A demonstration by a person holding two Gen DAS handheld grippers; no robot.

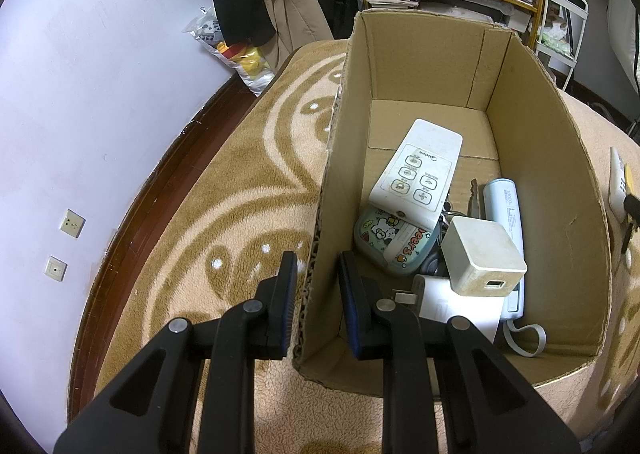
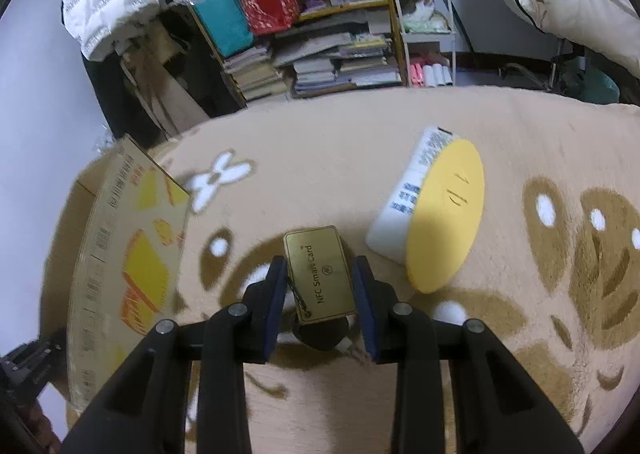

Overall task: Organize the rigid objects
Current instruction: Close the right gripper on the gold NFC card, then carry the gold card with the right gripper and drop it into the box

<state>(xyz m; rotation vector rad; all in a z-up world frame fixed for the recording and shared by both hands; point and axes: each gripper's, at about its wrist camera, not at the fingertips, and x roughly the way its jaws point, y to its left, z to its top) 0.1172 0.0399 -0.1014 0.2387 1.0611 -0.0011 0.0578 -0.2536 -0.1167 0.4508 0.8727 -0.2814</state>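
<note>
Right gripper (image 2: 320, 286) stands with its jaws on either side of a gold NFC smart card (image 2: 321, 277); the pads sit against or just beside the card's long edges, and whether they actually bear on it cannot be told from this view; a short chain (image 2: 300, 300) and a dark round fob (image 2: 320, 334) hang from the card's near end, under the jaws. Left gripper (image 1: 318, 282) stands with its jaws apart, astride the left wall of the open cardboard box (image 1: 540, 158), one finger outside and one inside, neither visibly pressing the cardboard.

Box contents, left wrist view: white Midea remote (image 1: 416, 170) lying on a cartoon-printed case (image 1: 384, 238); white cube charger (image 1: 482, 256); pale blue power bank (image 1: 505, 210); white plug adapter (image 1: 444, 300) near the front. On the plush blanket (image 2: 320, 150), right wrist view: a white tub with a yellow lid (image 2: 436, 206), lying on its side, just right of the card and outside the box.

Risks noted:
- Card is thin and flat; held by its edges only, it may tilt or slip out on the way to the box; the hanging fob adds swing.
- Chain may catch on the blanket pile or on a pad, dragging the card askew.
- Box wall is unsupported between the parted left jaws; a knock from the right gripper may shift or tip the box on the soft surface.
- Items inside are heaped toward the near end; a dropped card may slide beneath them.
- Tub lies close to the right gripper; a wide swing may roll it.
</note>
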